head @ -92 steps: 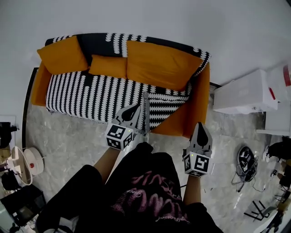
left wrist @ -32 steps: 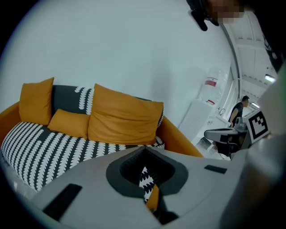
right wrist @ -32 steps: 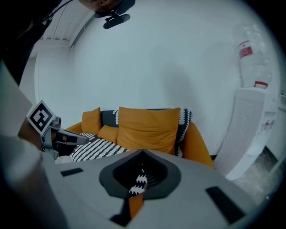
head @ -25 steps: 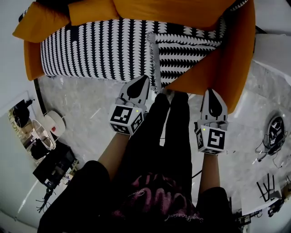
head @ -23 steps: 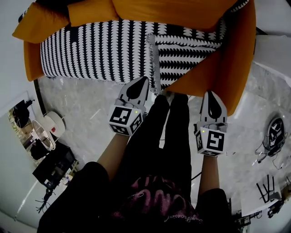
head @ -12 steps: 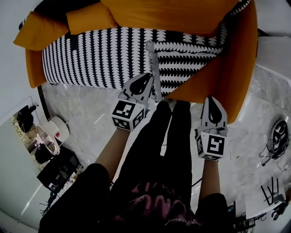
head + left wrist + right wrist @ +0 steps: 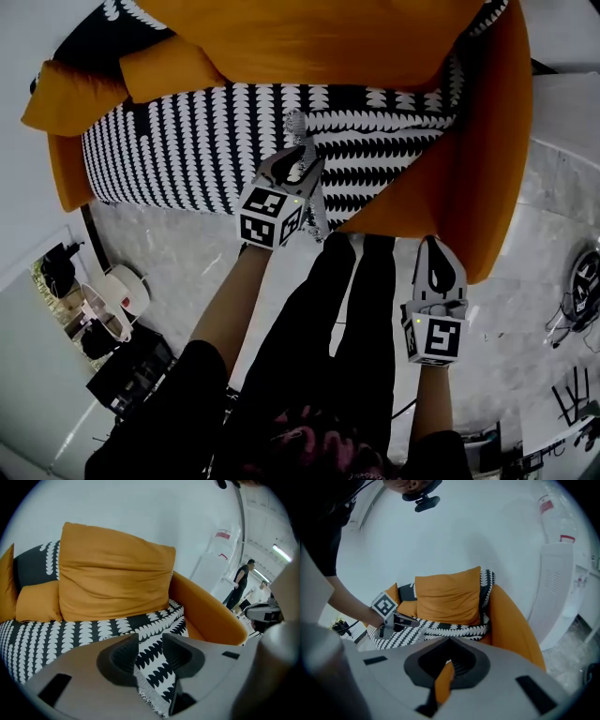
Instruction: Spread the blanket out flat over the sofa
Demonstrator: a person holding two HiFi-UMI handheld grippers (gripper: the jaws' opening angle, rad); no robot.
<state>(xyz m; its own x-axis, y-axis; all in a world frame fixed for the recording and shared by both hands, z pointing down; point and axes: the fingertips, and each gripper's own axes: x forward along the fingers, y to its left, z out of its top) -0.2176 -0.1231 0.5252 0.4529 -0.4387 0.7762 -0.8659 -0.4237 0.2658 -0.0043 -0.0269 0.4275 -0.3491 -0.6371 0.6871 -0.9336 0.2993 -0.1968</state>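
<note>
Nearest, above the pale floor (image 7: pixel 169 253) by the person's black trousers (image 7: pixel 349 300), the right tongs (image 7: pixel 436 255) hover off the sofa's (image 7: pixel 473 169) front right corner. Their jaws are together and hold nothing; only a sliver of orange shows past them. Further in, the left tongs (image 7: pixel 150 641) reach down over the seat. Their jaws have just been opening and now stand apart, with the fringed edge (image 7: pixel 319 220) of the black-and-white blanket (image 7: pixel 187 141) running between them, unpressed. The blanket covers most of the seat, its right part folded over so the front right corner of the seat stays bare orange. Behind, orange cushions (image 7: pixel 319 37) lean on the backrest.
</note>
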